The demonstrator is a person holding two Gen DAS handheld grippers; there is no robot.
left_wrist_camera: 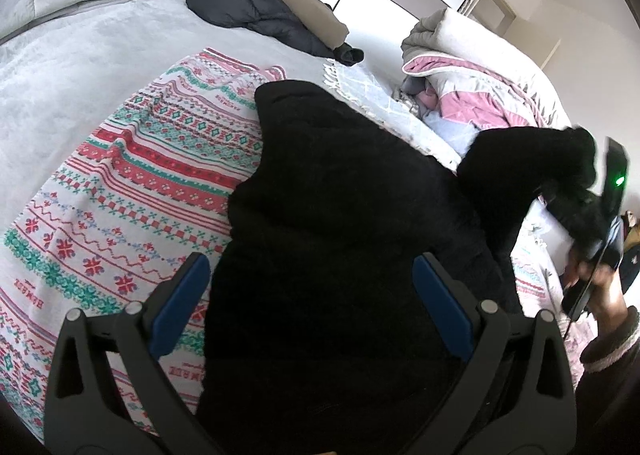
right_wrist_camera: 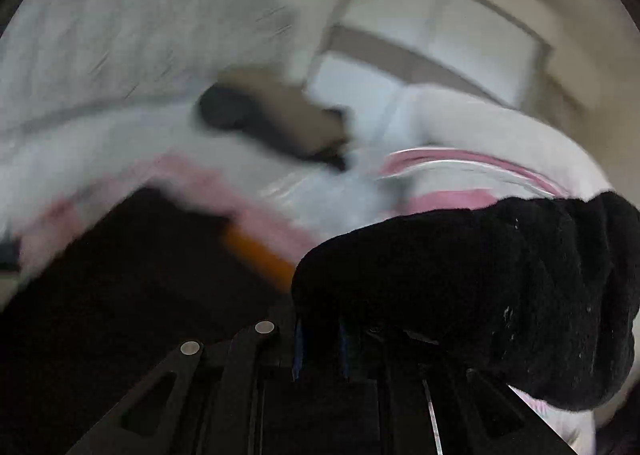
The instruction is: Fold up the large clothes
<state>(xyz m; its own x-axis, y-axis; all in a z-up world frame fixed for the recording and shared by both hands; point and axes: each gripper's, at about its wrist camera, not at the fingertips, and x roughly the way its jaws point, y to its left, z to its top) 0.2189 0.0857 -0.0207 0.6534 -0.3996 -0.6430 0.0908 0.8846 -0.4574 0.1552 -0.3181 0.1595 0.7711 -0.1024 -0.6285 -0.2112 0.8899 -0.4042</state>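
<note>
On the bed (left_wrist_camera: 60, 67), the open left hand-held gripper (left_wrist_camera: 312, 311) straddled the black garment (left_wrist_camera: 340, 195) while the right hand-held gripper (right_wrist_camera: 320, 347), clamped on its sleeve (right_wrist_camera: 480, 287), lifted it, evidently for folding.

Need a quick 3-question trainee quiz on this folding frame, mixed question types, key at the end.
1. True or false: the left tool is clamped shut on the black garment.
2. What is the right tool gripping?
A. the patterned blanket
B. a bunched part of the black garment
C. the pink and white jacket
3. Fill in: the black garment lies partly over a blanket patterned in red, green and ____.

Key
1. False: its blue pads stand wide apart, over the fabric.
2. B: the nearly closed jaws pinch black fabric, seen lifted at the right of the left wrist view.
3. white
</note>
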